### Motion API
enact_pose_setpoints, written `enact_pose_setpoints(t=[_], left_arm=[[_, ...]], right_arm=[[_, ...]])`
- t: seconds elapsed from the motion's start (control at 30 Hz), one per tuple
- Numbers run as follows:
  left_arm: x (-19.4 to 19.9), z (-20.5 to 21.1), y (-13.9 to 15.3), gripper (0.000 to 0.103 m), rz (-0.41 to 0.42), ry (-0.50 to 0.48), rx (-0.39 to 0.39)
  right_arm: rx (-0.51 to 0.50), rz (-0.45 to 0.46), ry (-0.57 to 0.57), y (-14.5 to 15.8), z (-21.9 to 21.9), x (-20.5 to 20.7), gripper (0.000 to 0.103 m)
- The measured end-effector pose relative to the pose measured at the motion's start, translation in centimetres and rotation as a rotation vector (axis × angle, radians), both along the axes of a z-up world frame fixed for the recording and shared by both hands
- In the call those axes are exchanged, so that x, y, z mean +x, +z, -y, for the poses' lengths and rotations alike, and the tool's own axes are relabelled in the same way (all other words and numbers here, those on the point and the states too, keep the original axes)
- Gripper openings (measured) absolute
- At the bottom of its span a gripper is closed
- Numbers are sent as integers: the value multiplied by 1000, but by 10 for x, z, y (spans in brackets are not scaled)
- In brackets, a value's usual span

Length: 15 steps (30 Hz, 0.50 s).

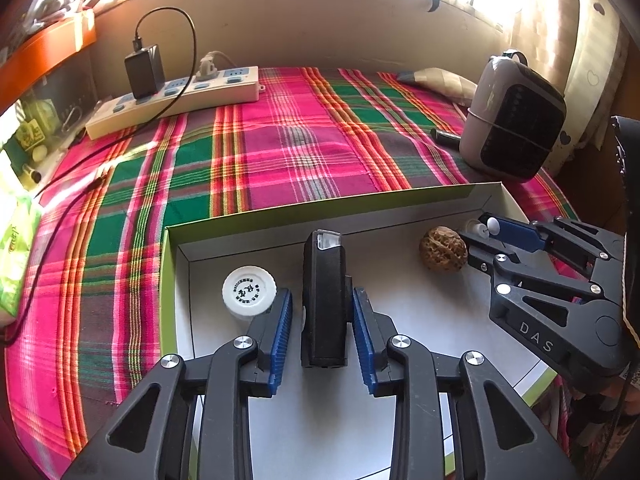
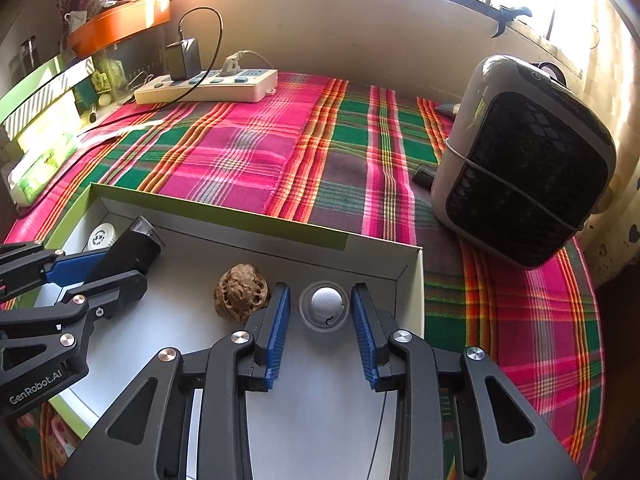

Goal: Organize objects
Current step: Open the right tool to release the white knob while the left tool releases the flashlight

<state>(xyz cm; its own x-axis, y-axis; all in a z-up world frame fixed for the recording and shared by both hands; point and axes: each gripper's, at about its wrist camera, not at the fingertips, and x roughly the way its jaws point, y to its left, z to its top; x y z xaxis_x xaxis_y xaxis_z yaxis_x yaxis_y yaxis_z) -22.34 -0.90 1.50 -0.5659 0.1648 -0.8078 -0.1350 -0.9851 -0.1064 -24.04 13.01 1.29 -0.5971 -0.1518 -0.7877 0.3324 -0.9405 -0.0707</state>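
My left claw is open, and the black flashlight lies in the box between its pads, pointing straight away from me. My right claw is open around the small round earbud. I count one flashlight, one earbud, one walnut, one white cap.

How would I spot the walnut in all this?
Find the shallow white box on the plaid cloth. Inside, the walnut lies between a black flashlight and a small round grey earbud; it is the only brown, wrinkled thing there.
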Motion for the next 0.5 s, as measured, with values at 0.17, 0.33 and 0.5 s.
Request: enact_pose_setpoints(t=[0.17,0.33,0.5], left_arm=[[4,0,4,30,-9,0,5],[9,-1,7,31,-14,4,5],[17,-1,12,31,-29,11,-7]], right_arm=[[1,-8,-6,2,0,3,41],[6,-14,-13,3,0,5,41],[2,-25,-14,8,-1,11,41]])
